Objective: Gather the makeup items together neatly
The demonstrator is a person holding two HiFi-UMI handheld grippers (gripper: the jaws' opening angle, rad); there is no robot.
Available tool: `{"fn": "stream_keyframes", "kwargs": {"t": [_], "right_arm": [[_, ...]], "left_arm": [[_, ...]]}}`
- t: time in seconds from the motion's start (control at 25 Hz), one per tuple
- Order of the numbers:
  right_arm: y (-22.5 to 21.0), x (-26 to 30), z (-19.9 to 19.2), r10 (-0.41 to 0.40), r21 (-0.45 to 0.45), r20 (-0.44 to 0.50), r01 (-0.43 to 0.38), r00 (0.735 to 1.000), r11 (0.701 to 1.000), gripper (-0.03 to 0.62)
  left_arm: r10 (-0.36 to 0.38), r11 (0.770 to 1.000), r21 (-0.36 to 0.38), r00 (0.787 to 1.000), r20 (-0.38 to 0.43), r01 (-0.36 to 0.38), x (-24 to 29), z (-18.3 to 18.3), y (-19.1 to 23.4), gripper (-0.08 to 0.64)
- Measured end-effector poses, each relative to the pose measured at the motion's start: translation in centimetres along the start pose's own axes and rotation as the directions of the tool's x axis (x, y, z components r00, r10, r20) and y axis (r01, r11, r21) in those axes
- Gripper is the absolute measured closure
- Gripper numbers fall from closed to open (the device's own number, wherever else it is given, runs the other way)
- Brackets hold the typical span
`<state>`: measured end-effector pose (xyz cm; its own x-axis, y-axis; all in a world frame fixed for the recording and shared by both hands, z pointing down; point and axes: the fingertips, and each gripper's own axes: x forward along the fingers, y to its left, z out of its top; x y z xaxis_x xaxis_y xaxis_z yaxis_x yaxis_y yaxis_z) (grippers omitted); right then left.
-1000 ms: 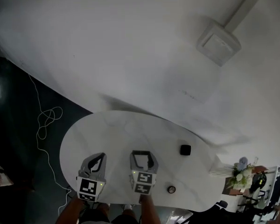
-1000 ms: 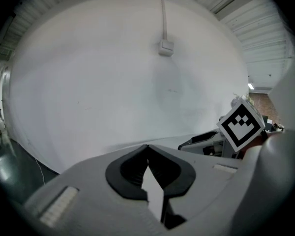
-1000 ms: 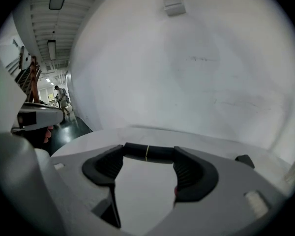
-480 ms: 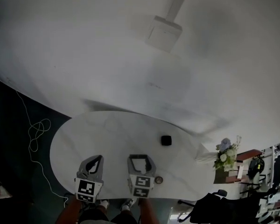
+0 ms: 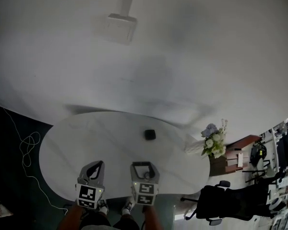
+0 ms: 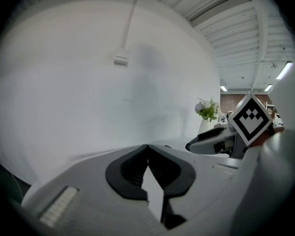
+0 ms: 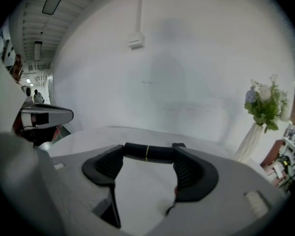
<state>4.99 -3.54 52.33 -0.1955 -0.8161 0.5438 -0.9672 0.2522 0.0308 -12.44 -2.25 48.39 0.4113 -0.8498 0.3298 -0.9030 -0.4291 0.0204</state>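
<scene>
A small black makeup item (image 5: pixel 150 134) sits alone on the white oval table (image 5: pixel 77 138), beyond both grippers. My right gripper (image 5: pixel 144 165) hovers over the table's near edge. It is shut on a black tube with a thin gold band (image 7: pixel 147 152), held crosswise between its fingertips. My left gripper (image 5: pixel 98 164) is beside it on the left, shut, tips touching (image 6: pixel 147 147) with nothing in them. Each gripper shows in the other's view: the right gripper (image 6: pixel 212 139) and the left gripper (image 7: pixel 45 116).
A white vase of flowers (image 5: pixel 210 143) stands just off the table's right end. A black office chair (image 5: pixel 223 204) and desks lie lower right. A white cable (image 5: pixel 25 146) trails on the dark floor at left. A pale wall (image 5: pixel 144 56) rises behind the table.
The head view has swung right, so the table and black item slid left in the picture. A small round item by the right gripper no longer shows. Both grippers hold their places.
</scene>
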Motion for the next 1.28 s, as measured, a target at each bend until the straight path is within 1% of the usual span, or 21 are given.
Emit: {"fn": "stream_keyframes", "kwargs": {"t": [0.32, 0.6, 0.8, 1.0, 1.28], "right_arm": [[-5.7, -3.5, -2.6, -0.070, 0.030, -0.012, 0.071, 0.997, 0.997, 0.270], [-9.9, -5.5, -4.6, -0.106, 0.054, -0.024, 0.107, 0.994, 0.993, 0.270], [-12.6, -6.1, -6.2, -0.112, 0.054, -0.045, 0.115, 0.993, 0.992, 0.270], [-15.1, -5.9, -8.7, -0.108, 0.056, -0.080, 0.112, 0.991, 0.992, 0.270], [-17.0, -4.4, -12.2, -0.071, 0.052, -0.124, 0.078, 0.990, 0.996, 0.270]], "left_arm": [[-0.084, 0.996, 0.030, 0.996, 0.002, 0.084, 1.8, 0.8, -6.2, 0.549], [-0.131, 0.990, 0.044, 0.991, -0.009, 0.131, 3.4, 0.9, -10.9, 0.549], [-0.139, 0.989, 0.045, 0.990, -0.028, 0.140, 4.5, 0.4, -13.4, 0.549], [-0.133, 0.990, 0.042, 0.990, -0.056, 0.135, 5.7, -0.8, -15.5, 0.549], [-0.101, 0.994, 0.028, 0.990, -0.101, 0.104, 7.2, -3.4, -17.3, 0.549]]}}
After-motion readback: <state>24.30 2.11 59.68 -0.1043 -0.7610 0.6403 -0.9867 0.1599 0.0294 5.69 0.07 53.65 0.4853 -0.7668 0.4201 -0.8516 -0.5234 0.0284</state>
